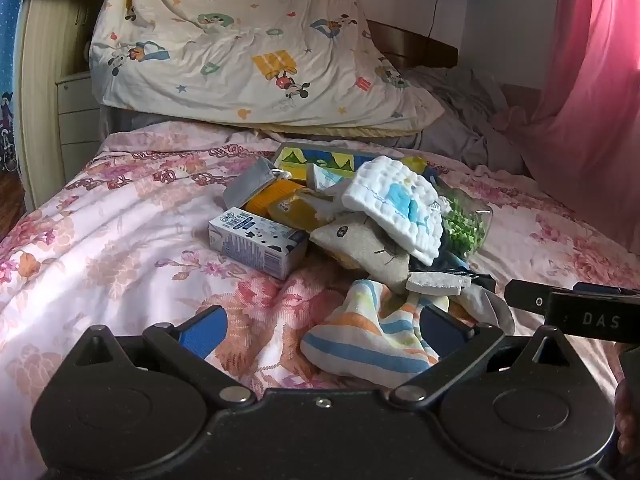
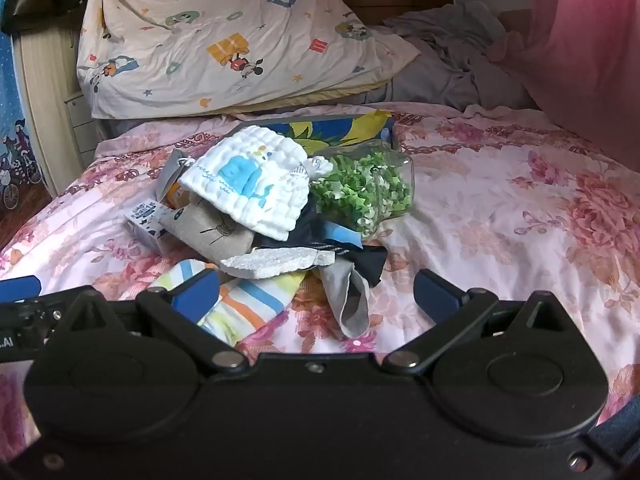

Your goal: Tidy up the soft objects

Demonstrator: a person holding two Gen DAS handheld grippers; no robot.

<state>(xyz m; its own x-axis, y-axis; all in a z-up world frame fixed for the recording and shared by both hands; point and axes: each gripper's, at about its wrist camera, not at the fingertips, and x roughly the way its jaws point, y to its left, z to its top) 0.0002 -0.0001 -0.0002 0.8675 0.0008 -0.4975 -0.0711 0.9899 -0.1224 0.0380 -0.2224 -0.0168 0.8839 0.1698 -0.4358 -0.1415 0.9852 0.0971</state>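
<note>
While both tools hover low over the pink floral bedspread, nothing is gripped: the left gripper stands with its blue pads spread wide, and the right gripper likewise, jaws apart and empty. The heap of mixed goods sits at twelve o'clock from each. Nearest, at the heap's six o'clock edge, lies the striped pastel cloth, partly between the left tool's pads; the right tool's left pad overlaps it in the right wrist view. Above it rests a flat grey-white sponge slab, then a beige drawstring pouch, and on top a white quilted cloth with a blue whale print. Risk, as I judge it: the soft pieces are layered with hard ones, so pulling the striped cloth could drag the slab and tip the blue-and-white carton at ten o'clock, or roll the clear jar of green bits at two o'clock. Only the left view shows the carton whole and the yellow packets behind; only the right view shows the jar fully and a grey sock trailing toward six o'clock.
</note>
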